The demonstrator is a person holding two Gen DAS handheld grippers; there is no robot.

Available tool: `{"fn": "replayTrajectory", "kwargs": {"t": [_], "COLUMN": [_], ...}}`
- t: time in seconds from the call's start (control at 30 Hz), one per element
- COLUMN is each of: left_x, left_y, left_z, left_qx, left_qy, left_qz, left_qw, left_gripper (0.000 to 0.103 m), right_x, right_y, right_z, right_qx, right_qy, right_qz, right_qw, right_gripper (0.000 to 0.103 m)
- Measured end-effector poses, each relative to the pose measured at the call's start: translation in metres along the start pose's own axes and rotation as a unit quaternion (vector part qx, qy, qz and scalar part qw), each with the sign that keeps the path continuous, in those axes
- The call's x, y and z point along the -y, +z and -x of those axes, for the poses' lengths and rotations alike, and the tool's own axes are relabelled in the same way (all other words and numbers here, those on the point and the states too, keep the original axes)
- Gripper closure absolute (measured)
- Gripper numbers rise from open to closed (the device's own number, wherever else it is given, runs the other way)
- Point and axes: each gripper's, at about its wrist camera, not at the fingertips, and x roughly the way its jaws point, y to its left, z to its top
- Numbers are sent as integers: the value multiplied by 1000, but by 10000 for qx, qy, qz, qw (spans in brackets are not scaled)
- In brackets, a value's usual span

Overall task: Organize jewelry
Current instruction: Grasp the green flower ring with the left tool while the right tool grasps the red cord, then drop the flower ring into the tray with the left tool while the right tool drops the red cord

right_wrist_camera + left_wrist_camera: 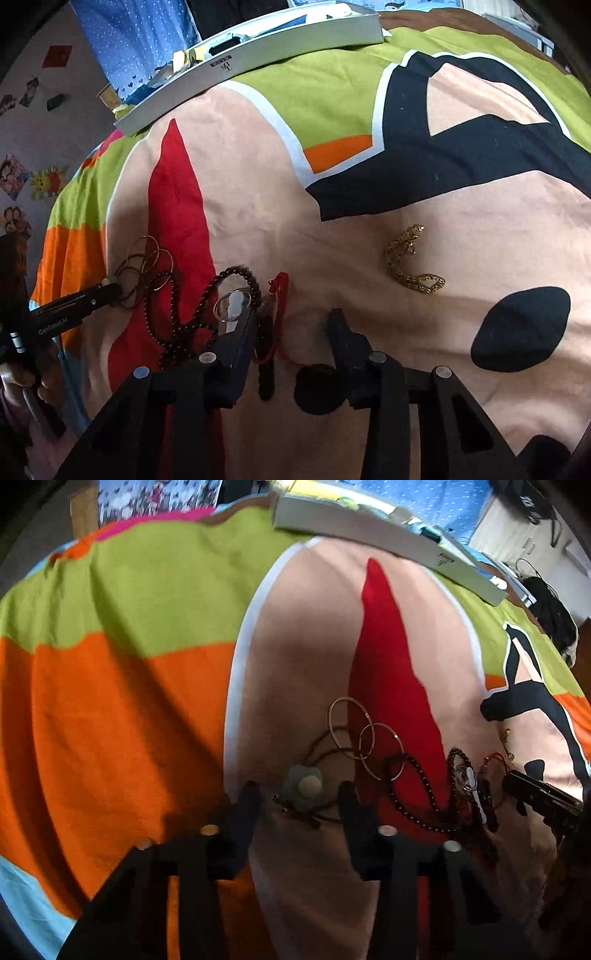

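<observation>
**Both grippers spread over jewelry heaped on a bright bedspread**

The jewelry lies on a printed bedspread (122, 686) of orange, green, peach and red patches. In the left wrist view the left gripper (297, 792) has its fingers apart, one on each side of a hair tie with a pale green flower (306, 784), whose dark elastic loops trail beneath it; whether the fingers touch it cannot be told. Just beyond the flower two thin metal hoops (364, 738) overlap one another, and to their right a dark beaded strand (424, 790) coils across the red patch.

In the right wrist view the right gripper (291, 314) is also spread wide and holds nothing. Its left finger sits against a clear ring-shaped piece (234, 304) and the beaded strand, while a red cord bracelet (279, 306) and a short dark beaded piece (266, 369) lie between the fingers. A gold chain (410, 262) lies apart, further out on the peach area. A long grey box (258, 62) rests at the far edge of the bedspread.
</observation>
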Motion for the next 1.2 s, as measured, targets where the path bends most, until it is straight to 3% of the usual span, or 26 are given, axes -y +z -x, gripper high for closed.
{"fn": "replayTrajectory", "kwargs": {"t": [0.27,0.4,0.63,0.7,0.8,1.03,1.2], "left_x": [3,11,39,42,49,71,81], "left_y": [-2,-6,-18,-21,-26,-37,-43], "left_z": [-1,1,4,6,12,39,52], "left_qx": [-26,-40,-66,-67,11,277,475], "left_qy": [-162,-277,-492,-586,-744,-1307,-1389], "left_qz": [-151,-313,-872,-918,-1008,-1257,-1317], "left_qw": [9998,9991,9950,9940,9921,9830,9804], "left_gripper": [82,83,84,84,84,84,84], "right_x": [-2,-13,-37,-39,-38,-35,-23], "right_y": [4,3,-3,-4,-2,2,-1], "right_z": [-7,-9,-20,-19,-9,23,48], "right_qx": [77,82,127,159,293,773,1101], "right_qy": [-58,-472,-1164,-1207,-992,-470,92], "right_qz": [14,456,1331,1427,1322,1027,481], "right_qw": [10000,9978,9842,9822,9858,9906,9927], "right_gripper": [68,79,79,85,97,98,98]}}
